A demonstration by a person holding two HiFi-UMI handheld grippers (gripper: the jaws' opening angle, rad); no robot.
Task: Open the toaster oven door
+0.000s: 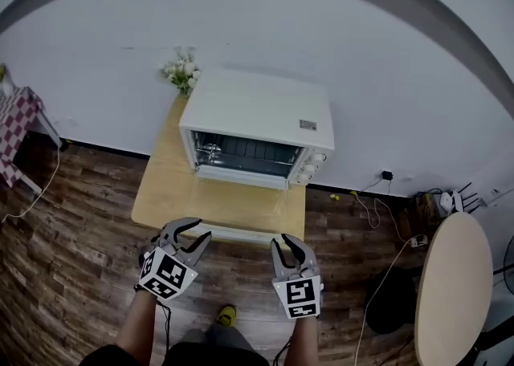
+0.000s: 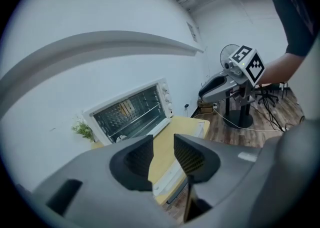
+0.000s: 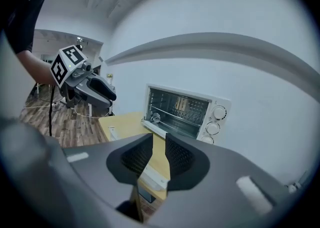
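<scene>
Left tongs [image 1: 202, 229] and right tongs [image 1: 280, 239] part-open, empty. Toaster oven door [image 1: 245, 153]: hinged glass, probably light, fragile; take by white bar [image 1: 241, 177].

A white wall [image 1: 241, 19] stands behind a light wooden bench [image 1: 165, 196]. A small bunch of flowers [image 1: 183, 71] sits at the bench's back left corner. The floor [image 1: 72, 228] is dark wood. A round table [image 1: 454, 276] stands at the right, and a checked cloth [image 1: 20, 119] at the left.
</scene>
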